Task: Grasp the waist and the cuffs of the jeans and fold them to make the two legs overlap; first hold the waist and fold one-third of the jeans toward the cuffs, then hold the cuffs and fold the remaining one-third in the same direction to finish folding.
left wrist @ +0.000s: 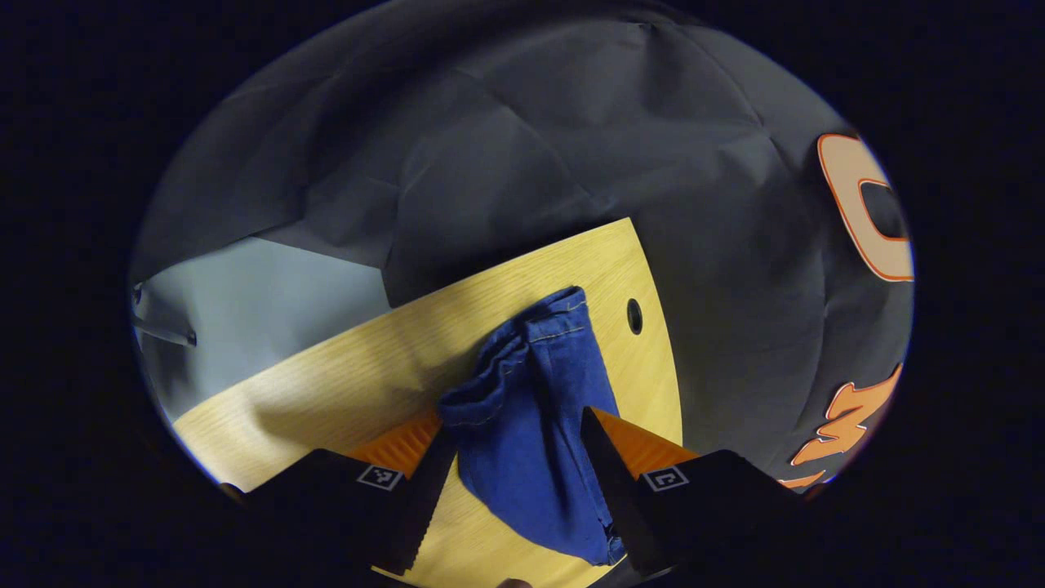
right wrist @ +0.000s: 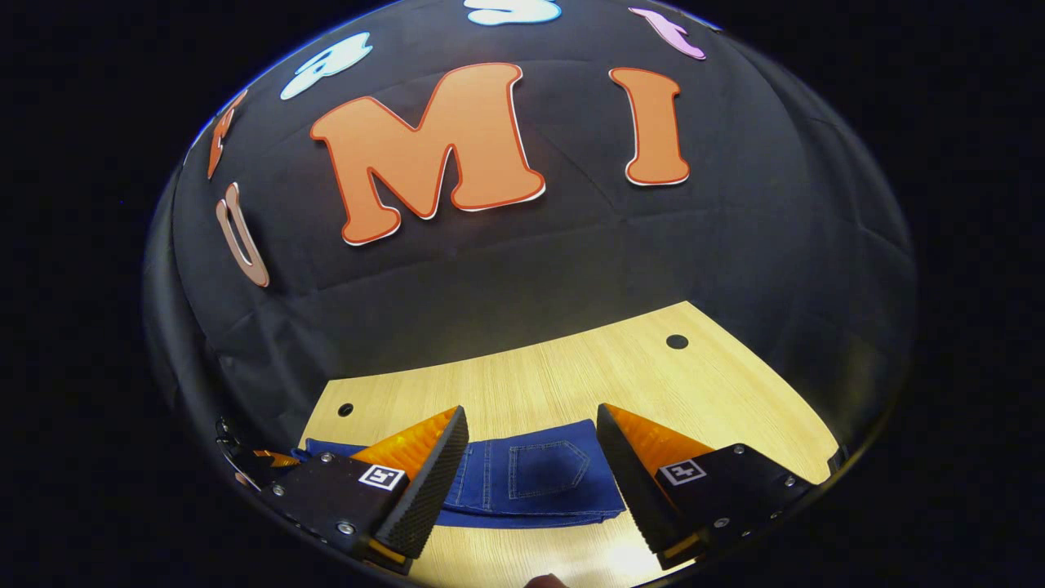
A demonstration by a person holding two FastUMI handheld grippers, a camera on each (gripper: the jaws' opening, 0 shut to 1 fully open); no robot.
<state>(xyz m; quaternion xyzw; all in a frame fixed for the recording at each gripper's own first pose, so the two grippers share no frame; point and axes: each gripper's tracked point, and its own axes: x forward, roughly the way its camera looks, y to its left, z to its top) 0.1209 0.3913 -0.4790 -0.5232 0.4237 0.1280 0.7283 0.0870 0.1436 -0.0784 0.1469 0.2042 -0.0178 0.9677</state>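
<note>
1. Left claw (left wrist: 516,457) nearest in the left gripper view: fingers spread wide, released, with blue jeans (left wrist: 531,408) lying between them; contact unclear.
2. Right claw (right wrist: 531,469) in the right gripper view: fingers likewise apart, gripping nothing, poised above the jeans (right wrist: 531,482).
3. Worktop (right wrist: 531,384): pale wood grain, one small round hole near each far corner; black cloth wall behind it.
4. Jeans on the worktop, near its front edge. Left gripper view: cuff end bunched and wrinkled, hem stitching visible. Right gripper view: seat with a back pocket facing up, lying flat, waist edge toward the camera.
</note>
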